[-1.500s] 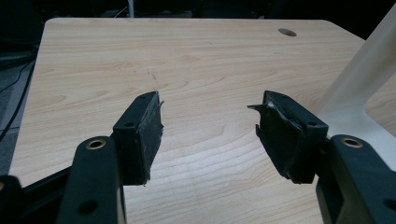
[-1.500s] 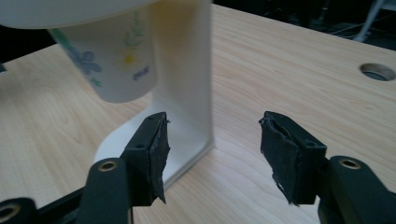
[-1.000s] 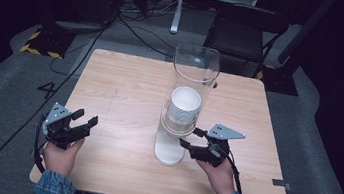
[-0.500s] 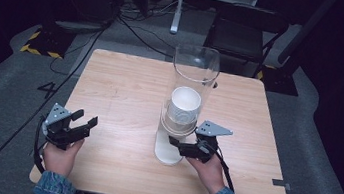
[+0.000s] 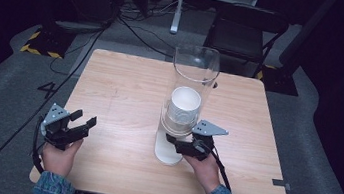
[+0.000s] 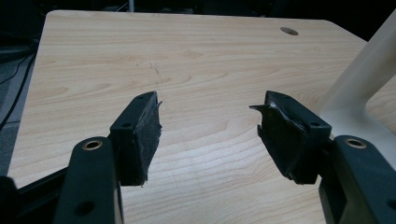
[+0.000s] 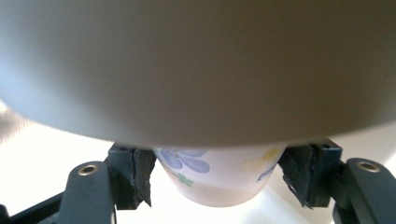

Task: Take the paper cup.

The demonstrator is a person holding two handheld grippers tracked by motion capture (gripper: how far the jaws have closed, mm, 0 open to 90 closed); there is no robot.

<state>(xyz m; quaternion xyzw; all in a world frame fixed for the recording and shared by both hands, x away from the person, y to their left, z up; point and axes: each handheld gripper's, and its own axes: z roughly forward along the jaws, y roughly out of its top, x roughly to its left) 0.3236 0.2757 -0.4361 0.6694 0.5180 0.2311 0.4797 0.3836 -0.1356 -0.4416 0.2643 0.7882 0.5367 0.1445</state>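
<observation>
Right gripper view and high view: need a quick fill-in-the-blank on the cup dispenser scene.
1. The clear plastic dispenser tube holds a stack of white paper ____.
2. The right gripper has its jaws on either side of the bottom cup, printed with ____.
3. The left gripper is open over the ____ table.

Missing: cups; flowers; wooden

Light wooden bench with rounded corners, standing on grey carpet. Small round hole near its far edge. Dim room, darkness beyond the bench; light falling mainly on the wood. Black folding chair behind the far right corner. Pale stand legs farther back, left of the chair. Black cables strewn over the floor at the far side. Yellow-and-black hazard tape at far left. Painted "4" on the carpet beside the left edge. Small grey strip of tape near the front right corner.
</observation>
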